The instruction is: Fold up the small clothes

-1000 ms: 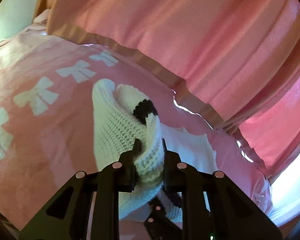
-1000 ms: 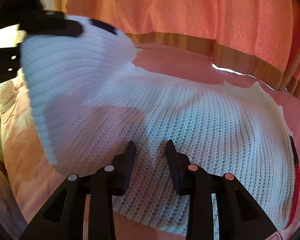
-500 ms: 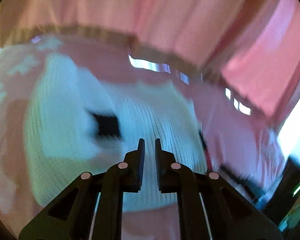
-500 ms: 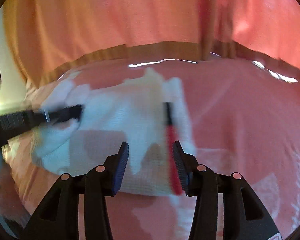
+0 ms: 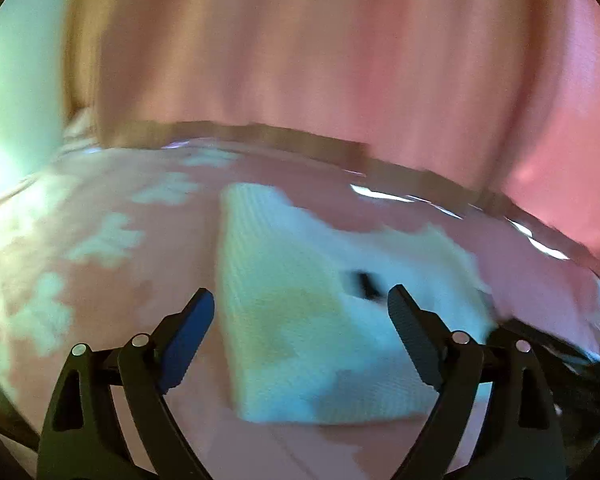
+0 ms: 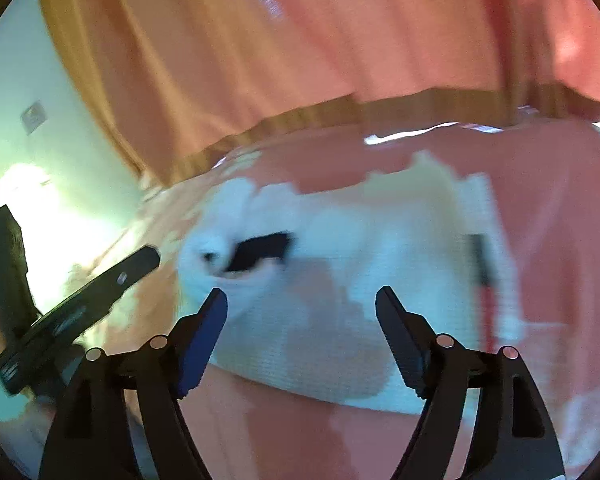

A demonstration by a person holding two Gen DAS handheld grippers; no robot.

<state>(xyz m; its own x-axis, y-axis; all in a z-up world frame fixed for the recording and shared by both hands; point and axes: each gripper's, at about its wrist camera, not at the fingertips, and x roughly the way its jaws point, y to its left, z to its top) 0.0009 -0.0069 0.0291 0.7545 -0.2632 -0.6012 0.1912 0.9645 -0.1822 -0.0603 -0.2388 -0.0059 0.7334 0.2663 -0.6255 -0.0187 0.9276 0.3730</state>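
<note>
Now the white knitted sweater [image 5: 300, 320] lies folded on the pink bed cover [image 5: 112, 312], a thick, roughly rectangular bundle with one long straight folded edge on its left in the left wrist view. Its ribbed stitch shows clearly only near that edge and along the front; the rest is smeared by motion blur. A small black patch [image 6: 260, 252] sits on the top layer, beside a puckered fold, and a thin red and black stripe [image 6: 484, 280] runs down the garment's right side in the right wrist view. How many layers the fold has cannot be told.

Both grippers have let go. The left gripper [image 5: 300, 312] hangs above the near part of the sweater with its jaws spread wide, having just been opening, and nothing is pinched between them. The right gripper [image 6: 300, 312] is likewise released over the sweater, its jaws also just opened, with knit visible below the gap but not pressed by the pads. In the right wrist view the left gripper appears at the left edge as a blurred black bar.

Pale bow shapes [image 5: 104, 240] dot the bed cover to the left. Behind the bed hangs a pink curtain [image 5: 340, 60] with a brown hem; bright light washes out the wall [image 6: 32, 160] at far left.
</note>
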